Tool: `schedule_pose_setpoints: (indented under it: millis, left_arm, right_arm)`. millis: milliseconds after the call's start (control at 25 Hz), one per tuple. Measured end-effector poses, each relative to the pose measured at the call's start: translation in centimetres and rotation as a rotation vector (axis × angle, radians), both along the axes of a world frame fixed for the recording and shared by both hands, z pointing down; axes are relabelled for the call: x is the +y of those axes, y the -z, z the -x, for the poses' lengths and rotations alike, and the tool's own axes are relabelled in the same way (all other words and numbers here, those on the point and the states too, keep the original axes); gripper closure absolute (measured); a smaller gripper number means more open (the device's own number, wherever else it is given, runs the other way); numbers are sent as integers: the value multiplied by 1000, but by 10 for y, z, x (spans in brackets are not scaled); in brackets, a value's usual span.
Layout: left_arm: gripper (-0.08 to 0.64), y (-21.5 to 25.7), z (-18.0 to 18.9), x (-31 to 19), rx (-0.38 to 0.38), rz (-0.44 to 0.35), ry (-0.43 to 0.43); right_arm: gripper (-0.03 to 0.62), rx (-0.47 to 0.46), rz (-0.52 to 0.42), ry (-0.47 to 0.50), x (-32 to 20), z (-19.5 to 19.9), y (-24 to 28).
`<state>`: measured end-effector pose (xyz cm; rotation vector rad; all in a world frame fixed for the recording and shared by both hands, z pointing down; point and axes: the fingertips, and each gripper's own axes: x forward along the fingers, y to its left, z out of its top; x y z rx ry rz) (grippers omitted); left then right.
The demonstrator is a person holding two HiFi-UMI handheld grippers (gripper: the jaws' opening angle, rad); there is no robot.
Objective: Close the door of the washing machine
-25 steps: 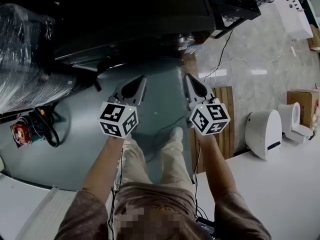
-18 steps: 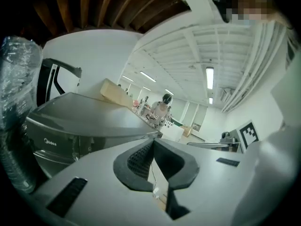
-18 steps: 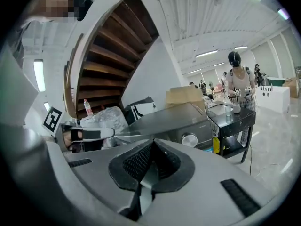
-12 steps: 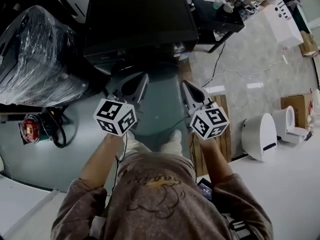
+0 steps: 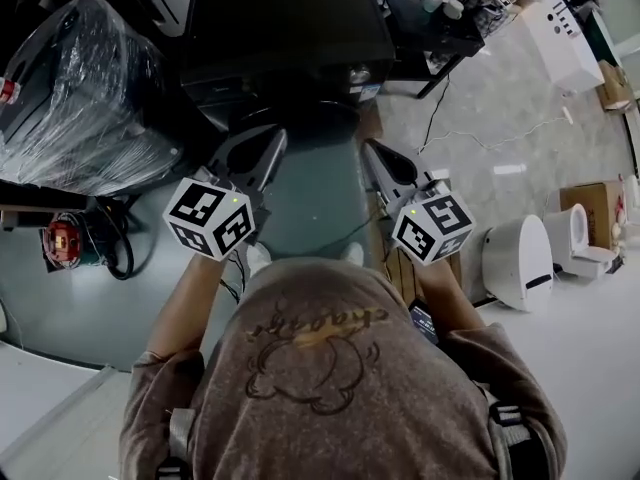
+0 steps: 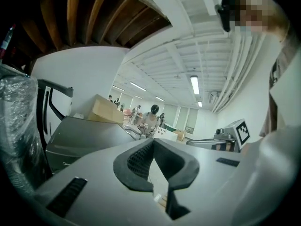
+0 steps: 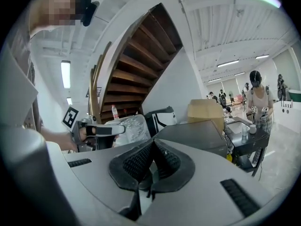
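**Head view.** Washing machine (image 5: pixel 290 28): dark box at top centre, seen from above, just ahead of both grippers. Door not readable from this steep angle; open or shut not determined. Left gripper (image 5: pixel 272 136) and right gripper (image 5: pixel 372 150) side by side, pointing toward the machine, touching nothing. Plastic-wrapped bulk (image 5: pixel 90 88) just left of the machine. Cardboard box (image 5: pixel 592 203) on the floor at far right, well apart from the machine; contents not visible.

**Left gripper view.** Jaws clenched, pad against pad, nothing between them. Grey top of the washing machine beyond the tips, to the left. Second cardboard box (image 6: pixel 106 111) at the machine's far edge, flaps down, contents hidden; on the machine or behind it not determined. Right gripper visible at the right edge, apart from the machine.

**Right gripper view.** Jaws pressed together, empty. Machine's flat top straight beyond the tips, with the second cardboard box at its far side. Dark table (image 7: pixel 242 144) just right of the machine, small cups (image 7: pixel 252 128) upright on it; fill of the cups not readable. Red-capped bottle (image 7: pixel 114 112) upright behind the plastic-wrapped bulk. Wooden staircase (image 7: pixel 136 69) overhead at the left.
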<state>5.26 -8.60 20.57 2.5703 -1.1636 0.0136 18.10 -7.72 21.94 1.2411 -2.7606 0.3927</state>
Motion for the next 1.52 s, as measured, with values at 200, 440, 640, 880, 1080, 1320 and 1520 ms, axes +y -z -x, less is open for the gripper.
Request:
schedule_pose_setpoints:
  millis: [200, 440, 640, 880, 1080, 1320, 1520]
  left_arm:
    - [557, -16, 16, 17, -32, -26, 67]
    - [557, -38, 29, 32, -28, -36, 118]
    - [557, -58, 31, 35, -52, -49, 124]
    - [557, -70, 30, 39, -57, -39, 118]
    - [557, -68, 28, 40, -56, -36, 121]
    - [557, -72, 24, 43, -66, -22, 124]
    - [557, -72, 20, 48, -62, -13, 127]
  right_arm:
    - [592, -8, -55, 4, 15, 11, -7]
    - [592, 2, -124, 18, 23, 19, -15]
    - [592, 19, -127, -6, 26, 8, -33]
    - [592, 29, -77, -32, 31, 1, -55]
    - [594, 0, -50, -37, 34, 0, -58]
    - [594, 17, -58, -27, 38, -2, -60]
    - [594, 35, -67, -53, 39, -6, -61]
